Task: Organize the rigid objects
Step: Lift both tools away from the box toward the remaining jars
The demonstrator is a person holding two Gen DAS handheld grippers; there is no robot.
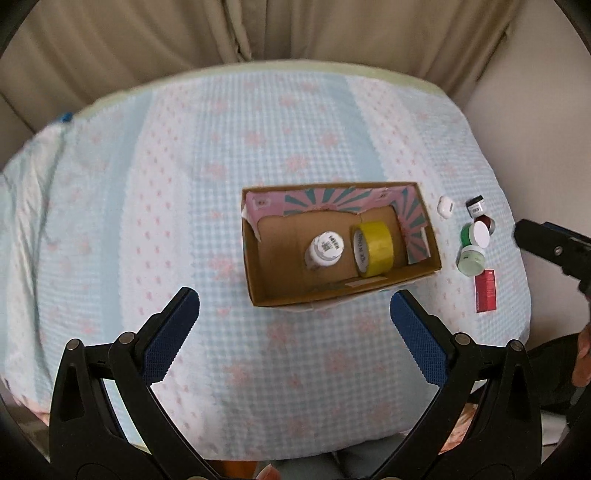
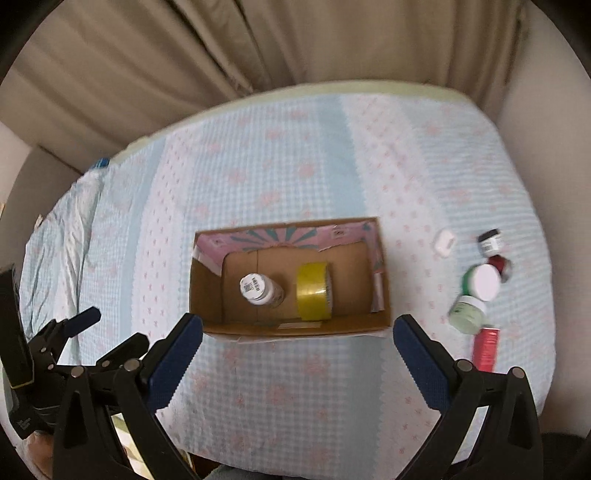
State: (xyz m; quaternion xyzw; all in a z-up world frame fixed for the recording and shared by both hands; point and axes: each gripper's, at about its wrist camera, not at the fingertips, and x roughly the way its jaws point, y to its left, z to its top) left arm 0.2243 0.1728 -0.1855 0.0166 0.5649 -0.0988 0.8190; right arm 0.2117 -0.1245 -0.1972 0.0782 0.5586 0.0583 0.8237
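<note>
An open cardboard box (image 1: 432,266) (image 2: 210,295) stands on the checked cloth. Inside it are a white bottle (image 1: 325,249) (image 2: 258,290) and a yellow tape roll (image 1: 373,249) (image 2: 314,295). Right of the box lie a white case (image 1: 445,206) (image 2: 445,242), a black-lidded jar (image 1: 476,206) (image 2: 489,240), a dark red jar (image 1: 487,222) (image 2: 502,266), two green jars (image 1: 471,260) (image 2: 467,312) and a red tube (image 1: 485,291) (image 2: 485,349). My left gripper (image 1: 293,308) is open and empty, near the box's front. My right gripper (image 2: 297,334) is open and empty, just in front of the box.
The cloth covers a rounded table (image 1: 184,166) with beige curtains (image 1: 258,29) behind. The right gripper shows at the right edge of the left wrist view (image 1: 554,251). The left gripper shows at the lower left of the right wrist view (image 2: 74,332).
</note>
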